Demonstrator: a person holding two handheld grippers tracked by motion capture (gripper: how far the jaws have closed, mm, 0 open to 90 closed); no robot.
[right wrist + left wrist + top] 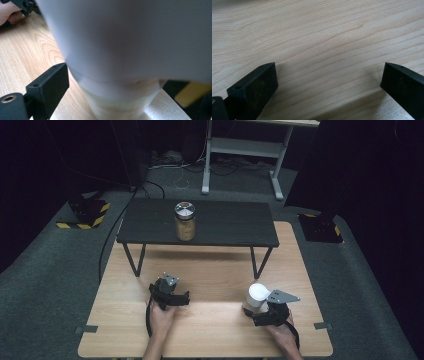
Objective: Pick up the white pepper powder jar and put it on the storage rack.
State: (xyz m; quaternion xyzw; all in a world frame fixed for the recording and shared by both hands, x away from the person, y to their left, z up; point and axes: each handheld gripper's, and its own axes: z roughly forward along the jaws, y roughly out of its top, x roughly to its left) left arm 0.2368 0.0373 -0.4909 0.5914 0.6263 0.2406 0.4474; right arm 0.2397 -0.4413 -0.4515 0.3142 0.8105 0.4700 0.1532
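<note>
Here both forearms reach in from the near edge of the light wooden table [210, 285]. The left hand [161, 317] holds the left gripper [327, 85] low over bare wood, its two black jaws spread wide with nothing between them. The right hand [281, 330] angles its right gripper [260, 312] inward around a white-lidded cylindrical container [257, 296] standing on the table's right side; the left jaw sits just beside its clear lower body, but whether the jaws press it cannot be told. A metal-lidded glass jar [185, 221] stands on the black raised shelf [225, 225].
</note>
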